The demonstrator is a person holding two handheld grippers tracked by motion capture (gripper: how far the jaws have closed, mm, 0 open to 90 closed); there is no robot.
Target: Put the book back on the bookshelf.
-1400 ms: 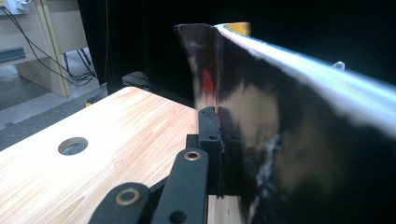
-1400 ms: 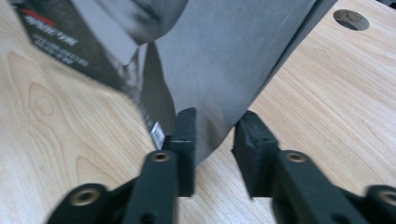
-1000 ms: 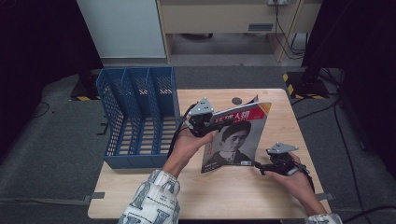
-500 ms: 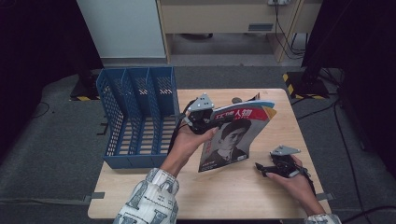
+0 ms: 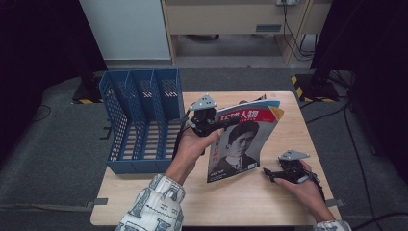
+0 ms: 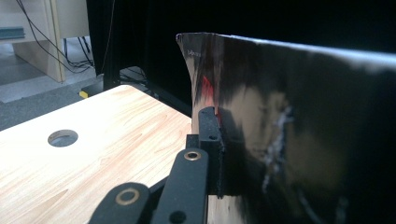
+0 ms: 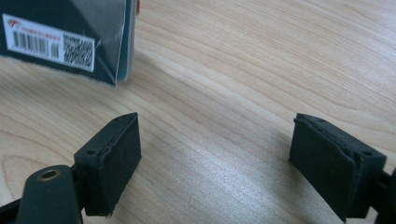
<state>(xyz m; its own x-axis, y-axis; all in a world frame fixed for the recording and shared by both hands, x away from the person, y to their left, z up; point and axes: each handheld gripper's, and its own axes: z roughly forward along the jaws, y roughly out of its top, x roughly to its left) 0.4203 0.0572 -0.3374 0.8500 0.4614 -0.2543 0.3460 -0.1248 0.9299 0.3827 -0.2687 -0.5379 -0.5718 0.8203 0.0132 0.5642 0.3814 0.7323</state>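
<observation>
One magazine (image 5: 243, 142), one blue file rack (image 5: 139, 120), two tools.

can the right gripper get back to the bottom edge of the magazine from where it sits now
Probably yes. The right gripper rests with its jaws open just off the magazine, whose lower corner stands on bare table ahead of the pads; nothing lies between. The left gripper grips it higher up.

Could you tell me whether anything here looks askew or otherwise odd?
Only the magazine: it stands tilted on its lower edge on the table, pinched near its top by the left gripper, its cover bowing. The right gripper rests open beside it.
</observation>
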